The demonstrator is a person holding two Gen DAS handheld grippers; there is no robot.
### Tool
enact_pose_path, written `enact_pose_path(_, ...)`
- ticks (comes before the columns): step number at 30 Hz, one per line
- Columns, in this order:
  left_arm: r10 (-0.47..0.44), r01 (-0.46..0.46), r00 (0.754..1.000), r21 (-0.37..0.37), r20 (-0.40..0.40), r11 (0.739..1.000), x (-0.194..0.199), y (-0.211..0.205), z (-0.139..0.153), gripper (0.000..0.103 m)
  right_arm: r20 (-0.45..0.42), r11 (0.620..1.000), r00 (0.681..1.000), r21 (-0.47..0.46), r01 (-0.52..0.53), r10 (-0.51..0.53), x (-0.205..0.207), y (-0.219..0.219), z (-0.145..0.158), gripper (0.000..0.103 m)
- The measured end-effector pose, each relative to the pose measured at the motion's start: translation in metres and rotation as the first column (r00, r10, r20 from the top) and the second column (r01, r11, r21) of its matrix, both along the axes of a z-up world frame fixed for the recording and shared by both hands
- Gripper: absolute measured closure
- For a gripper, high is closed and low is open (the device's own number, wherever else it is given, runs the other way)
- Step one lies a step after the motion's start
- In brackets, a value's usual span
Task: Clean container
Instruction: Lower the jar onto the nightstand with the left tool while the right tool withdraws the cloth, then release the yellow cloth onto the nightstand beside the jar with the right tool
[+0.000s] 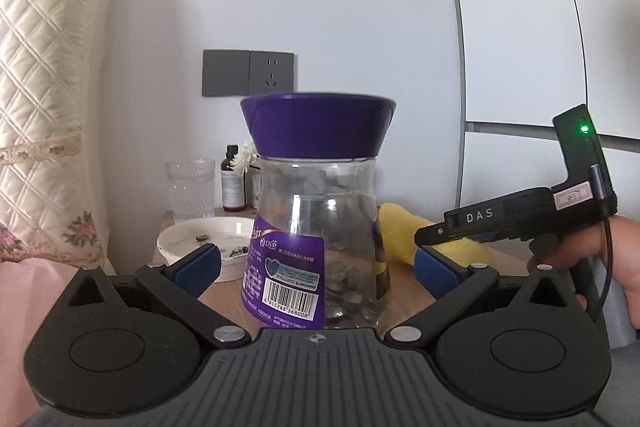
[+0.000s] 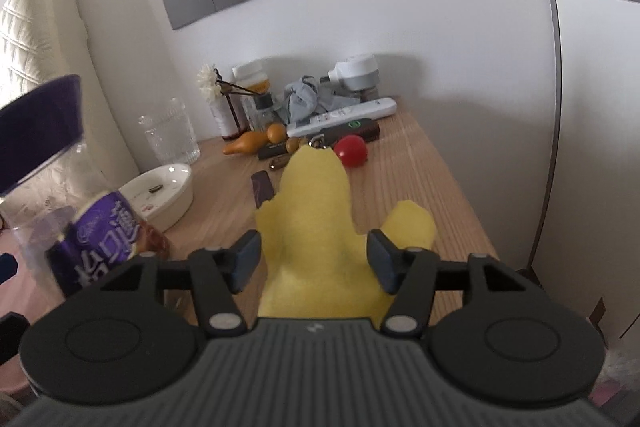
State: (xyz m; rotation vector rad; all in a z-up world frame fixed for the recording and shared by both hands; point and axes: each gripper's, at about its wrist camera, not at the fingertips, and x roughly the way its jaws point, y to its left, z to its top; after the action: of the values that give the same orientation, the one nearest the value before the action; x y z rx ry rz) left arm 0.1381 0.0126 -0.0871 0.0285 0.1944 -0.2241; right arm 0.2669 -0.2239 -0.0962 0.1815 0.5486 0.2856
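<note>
A clear plastic jar with a purple lid and purple label stands between my left gripper's blue pads; the pads sit beside its wide body with gaps, jaws open. Coins lie in the jar's bottom. The jar also shows at the left of the right wrist view. My right gripper has a yellow cloth between its wide-apart pads; the cloth drapes forward over the wooden table. The right gripper shows in the left wrist view, right of the jar.
A white dish and a ribbed glass stand left. Bottles, a grey cloth, a white remote, a red ball and small items crowd the back. A cream headboard is left; the wall with a socket is behind.
</note>
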Motion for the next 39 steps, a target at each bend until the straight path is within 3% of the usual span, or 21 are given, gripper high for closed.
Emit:
enact_pose_path(3,0.022,-0.022,1.000,0.014,0.005,1.000,-0.011,-0.004,0.003,0.000,0.015,1.000,1.000,0.013,-0.006,0.006,-0.012,-0.003,0.006,0.028)
enact_pose_path(8,0.059,-0.059,0.998,0.004,0.011,0.998,-0.026,-0.005,0.012,0.000,0.064,1.000,0.998,0.010,-0.019,0.018,-0.040,-0.005,0.016,0.019)
enact_pose_path(13,0.135,-0.135,0.991,-0.018,-0.003,0.991,-0.046,-0.004,0.019,0.000,0.094,0.999,0.995,0.016,-0.031,0.029,-0.073,-0.004,0.020,0.016)
enact_pose_path(15,0.157,-0.158,0.987,-0.045,-0.017,0.986,-0.051,-0.002,0.022,0.000,0.120,0.999,0.992,0.010,-0.039,0.038,-0.088,-0.004,0.023,0.007)
enact_pose_path(20,0.203,-0.205,0.978,-0.073,-0.039,0.976,-0.061,-0.002,0.027,0.000,0.152,0.999,0.987,0.022,-0.050,0.046,-0.117,-0.003,0.027,0.007)
enact_pose_path(25,0.229,-0.232,0.972,-0.056,-0.040,0.971,-0.075,-0.008,0.028,0.000,0.194,0.999,0.980,-0.006,-0.052,0.052,-0.144,0.002,0.031,0.007)
enact_pose_path(27,0.231,-0.233,0.972,-0.063,-0.042,0.970,-0.081,-0.010,0.028,0.000,0.210,0.999,0.977,-0.011,-0.041,0.043,-0.152,0.001,0.032,0.000)
enact_pose_path(29,0.247,-0.249,0.968,-0.070,-0.039,0.966,-0.087,-0.011,0.028,0.000,0.222,0.999,0.974,-0.016,-0.040,0.043,-0.161,0.001,0.032,0.000)
enact_pose_path(39,0.260,-0.260,0.966,-0.059,-0.011,0.964,-0.098,-0.022,0.027,0.000,0.247,0.998,0.967,-0.041,-0.055,0.063,-0.180,0.004,0.030,0.000)
